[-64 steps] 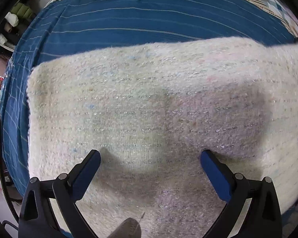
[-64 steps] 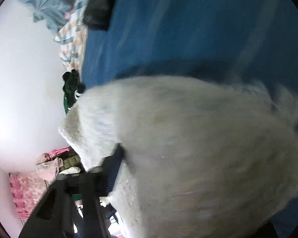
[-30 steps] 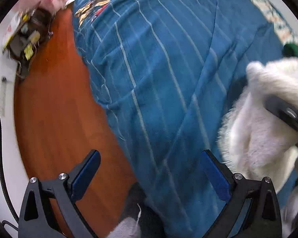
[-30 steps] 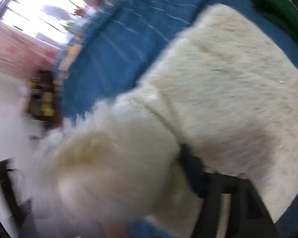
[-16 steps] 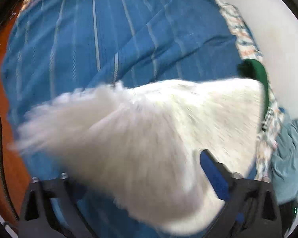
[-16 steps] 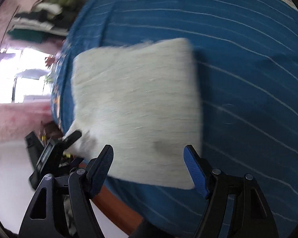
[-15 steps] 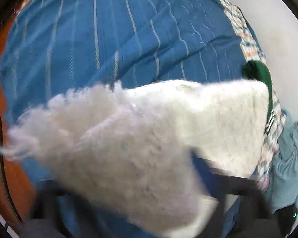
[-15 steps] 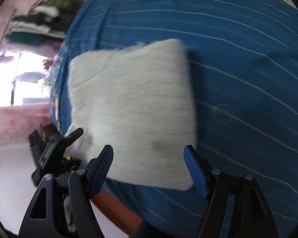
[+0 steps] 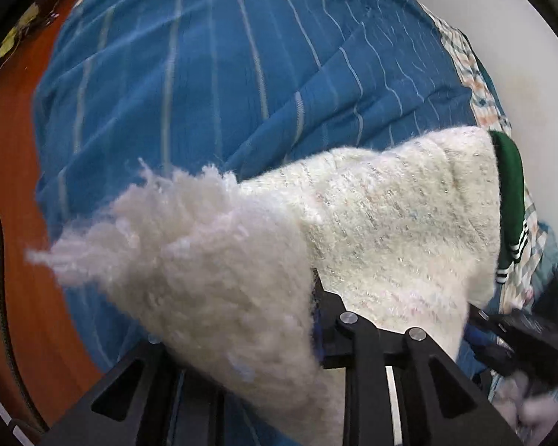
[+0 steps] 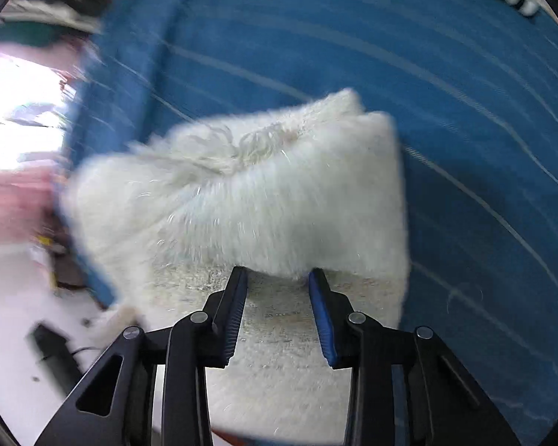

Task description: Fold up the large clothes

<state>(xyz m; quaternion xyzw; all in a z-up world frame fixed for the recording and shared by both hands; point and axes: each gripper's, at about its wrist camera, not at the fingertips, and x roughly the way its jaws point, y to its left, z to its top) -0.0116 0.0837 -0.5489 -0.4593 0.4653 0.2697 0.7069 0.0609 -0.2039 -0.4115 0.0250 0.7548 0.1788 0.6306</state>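
A white fluffy sweater (image 9: 390,215) lies partly folded on the bed, one shaggy corner raised. My left gripper (image 9: 279,290) is shut on that raised corner. The pile hides its left finger, and only the right finger (image 9: 318,297) shows. In the right wrist view the sweater (image 10: 279,193) bulges up in a thick fold just ahead of my right gripper (image 10: 277,275). Its jaws are closing, with the lower edge of the fold between the blue pads (image 10: 320,308). The pads do not visibly squeeze it. A flat layer of the sweater lies under the fingers.
A blue striped sheet (image 9: 204,74) covers the bed (image 10: 465,111). A green garment with white stripes (image 9: 509,193) lies beyond the sweater by the wall. Wooden floor (image 9: 11,148) runs along the bed's left edge. The other gripper (image 9: 520,334) shows blurred at the lower right.
My left gripper has shut on the sweater's shaggy corner and holds it raised. My right gripper has dropped close over the sweater's edge, and its jaws have narrowed.
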